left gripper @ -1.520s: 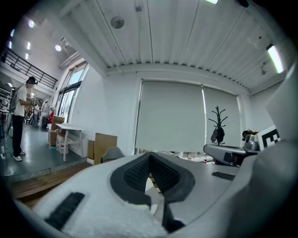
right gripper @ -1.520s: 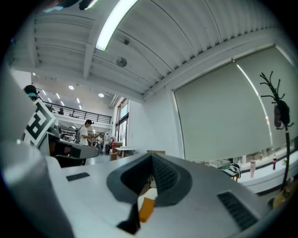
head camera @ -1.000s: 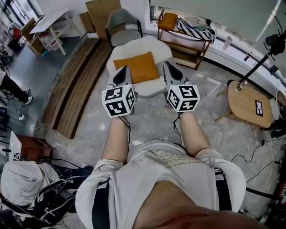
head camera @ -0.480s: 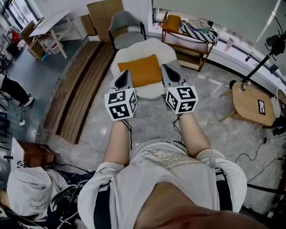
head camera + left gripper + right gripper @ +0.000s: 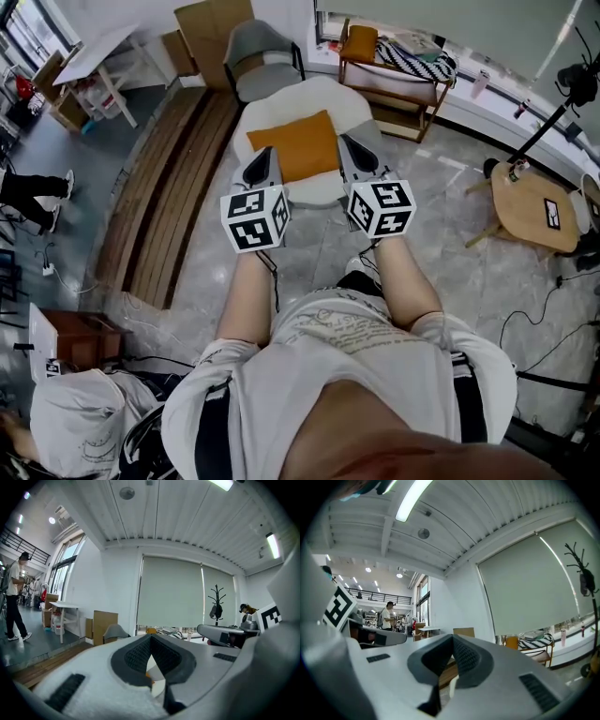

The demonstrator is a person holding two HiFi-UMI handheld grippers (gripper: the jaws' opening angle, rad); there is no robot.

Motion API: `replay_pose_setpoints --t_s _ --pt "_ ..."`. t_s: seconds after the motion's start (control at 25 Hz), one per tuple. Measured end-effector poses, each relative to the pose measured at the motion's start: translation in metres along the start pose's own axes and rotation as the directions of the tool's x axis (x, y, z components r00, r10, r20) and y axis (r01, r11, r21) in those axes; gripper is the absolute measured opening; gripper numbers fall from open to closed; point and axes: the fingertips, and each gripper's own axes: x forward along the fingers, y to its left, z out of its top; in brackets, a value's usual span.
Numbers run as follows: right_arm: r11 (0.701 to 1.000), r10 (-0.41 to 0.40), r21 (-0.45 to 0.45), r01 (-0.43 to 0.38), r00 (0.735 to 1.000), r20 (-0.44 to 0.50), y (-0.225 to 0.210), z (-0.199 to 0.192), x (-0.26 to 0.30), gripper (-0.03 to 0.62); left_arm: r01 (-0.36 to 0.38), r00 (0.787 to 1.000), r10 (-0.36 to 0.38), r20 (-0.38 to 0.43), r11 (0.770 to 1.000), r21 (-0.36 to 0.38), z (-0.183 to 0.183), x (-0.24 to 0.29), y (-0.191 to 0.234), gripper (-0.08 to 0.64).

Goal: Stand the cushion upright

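An orange cushion (image 5: 293,145) lies flat on the seat of a white round chair (image 5: 323,101) ahead of me. In the head view my left gripper (image 5: 264,153) points at the cushion's near left edge, and my right gripper (image 5: 345,141) at its near right edge. Both hang in the air short of the chair and touch nothing. In the left gripper view the left gripper (image 5: 151,638) is shut with nothing between its pads, and a sliver of the orange cushion (image 5: 148,674) shows below them. In its own view the right gripper (image 5: 452,639) is shut and holds nothing.
A grey chair (image 5: 262,61) stands behind the white one. A wooden rack (image 5: 394,80) with a striped cloth is at the back right. A round side table (image 5: 530,211) and a tripod (image 5: 553,112) stand right, wooden planks (image 5: 159,187) left. Cables lie on the floor.
Both grippers have moved a little forward toward the white chair, still shut. The person at the far left has shifted their legs.
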Motion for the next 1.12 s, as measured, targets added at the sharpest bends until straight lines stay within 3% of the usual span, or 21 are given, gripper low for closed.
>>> replay_pose_setpoints --t_s 0.16,0.8,1.12 --pt "0.999 0.001 0.051 -0.001 1.0 0.01 -0.014 -0.002 0.017 0.028 0.002 1.0 -0.002 -0.01 1.0 -0.004 -0.001 0.022 0.004 0.02" --pt "0.998 0.056 -0.012 -0.056 0.998 0.018 -0.106 0.011 0.131 0.028 -0.073 0.997 0.073 -0.004 0.997 0.012 0.034 0.16 0.015 0.02" --pt "0.995 0.092 0.022 -0.092 0.996 0.012 -0.163 0.015 0.183 0.028 -0.106 0.994 0.106 -0.028 0.994 0.004 0.043 0.224 0.013 0.02"
